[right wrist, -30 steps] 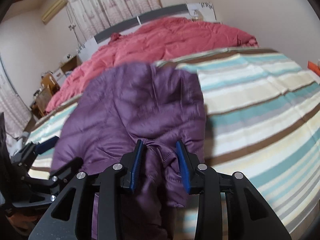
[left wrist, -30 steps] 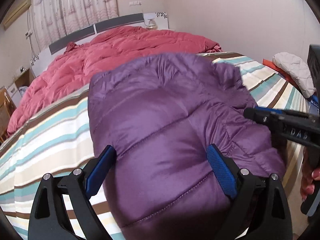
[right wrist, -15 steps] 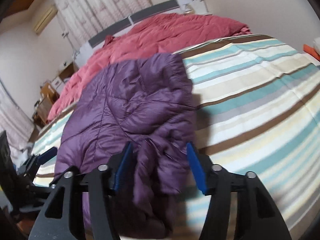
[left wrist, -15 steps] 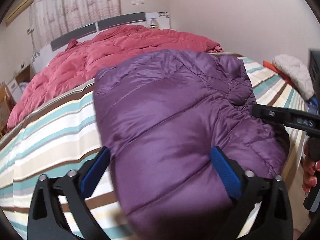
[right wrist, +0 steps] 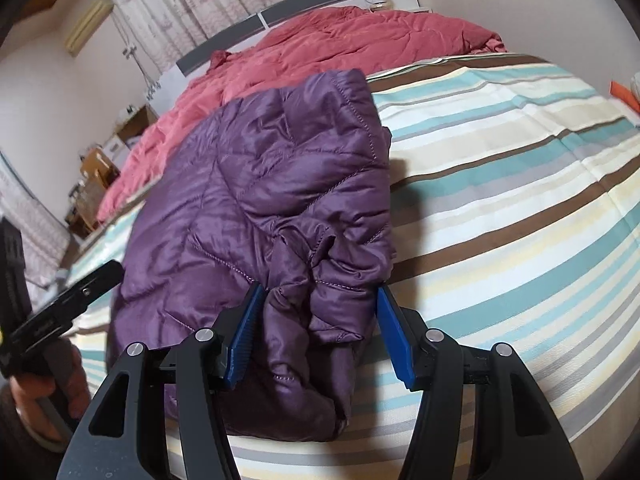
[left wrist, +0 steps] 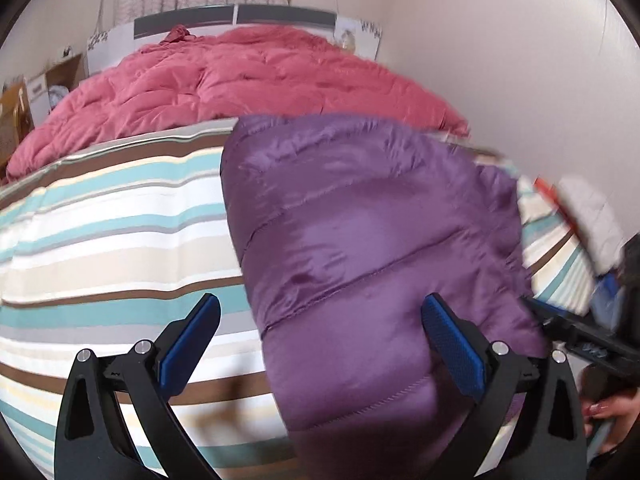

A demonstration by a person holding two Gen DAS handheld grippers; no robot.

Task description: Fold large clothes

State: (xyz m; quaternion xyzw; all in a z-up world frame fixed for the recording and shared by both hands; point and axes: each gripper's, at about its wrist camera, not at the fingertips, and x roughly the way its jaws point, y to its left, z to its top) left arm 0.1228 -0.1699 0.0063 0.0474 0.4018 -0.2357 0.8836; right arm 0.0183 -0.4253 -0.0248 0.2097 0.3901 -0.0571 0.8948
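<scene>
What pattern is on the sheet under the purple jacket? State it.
The sheet has stripes of teal, brown, cream, grey and white, clearest in the right wrist view.

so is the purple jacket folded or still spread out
Folded: the purple jacket lies as a compact doubled bundle on the striped bedsheet, layers stacked at its near edge.

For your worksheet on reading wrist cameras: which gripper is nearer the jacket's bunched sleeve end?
Right. The right gripper straddles the bunched sleeve end of the purple jacket, jaws open. The left gripper stands open over the smooth opposite side.
</scene>
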